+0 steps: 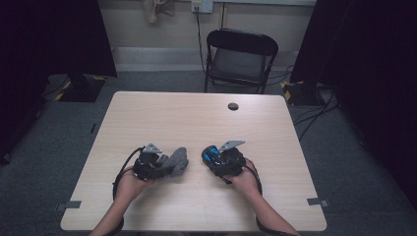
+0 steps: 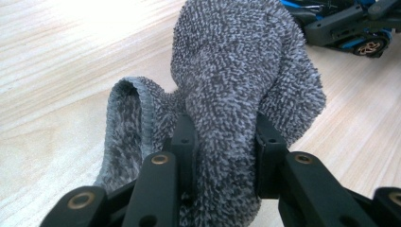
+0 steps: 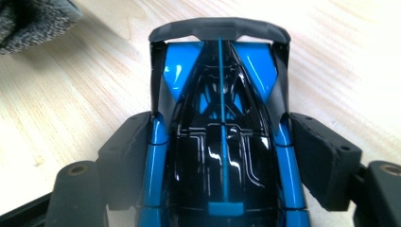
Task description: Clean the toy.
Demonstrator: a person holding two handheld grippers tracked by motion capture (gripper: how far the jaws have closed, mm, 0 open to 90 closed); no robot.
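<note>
A fuzzy grey sock (image 2: 236,71) stands bunched between the jaws of my left gripper (image 2: 222,142), whose pads press into it from both sides. From above, the sock (image 1: 179,160) sticks out to the right of the left gripper (image 1: 166,167), near the table's front. My right gripper (image 3: 220,158) is shut on a blue and black toy car (image 3: 220,118), its pads (image 3: 321,156) against the car's flanks and the rear wing pointing away. From above, the car (image 1: 212,155) sits in the right gripper (image 1: 217,160), a short gap from the sock.
The light wooden table (image 1: 196,118) has a dark round cable hole (image 1: 233,106) toward the back. A black folding chair (image 1: 241,54) stands beyond the far edge. Cables lie on the grey floor at the right. A corner of the sock (image 3: 33,19) shows in the right gripper view.
</note>
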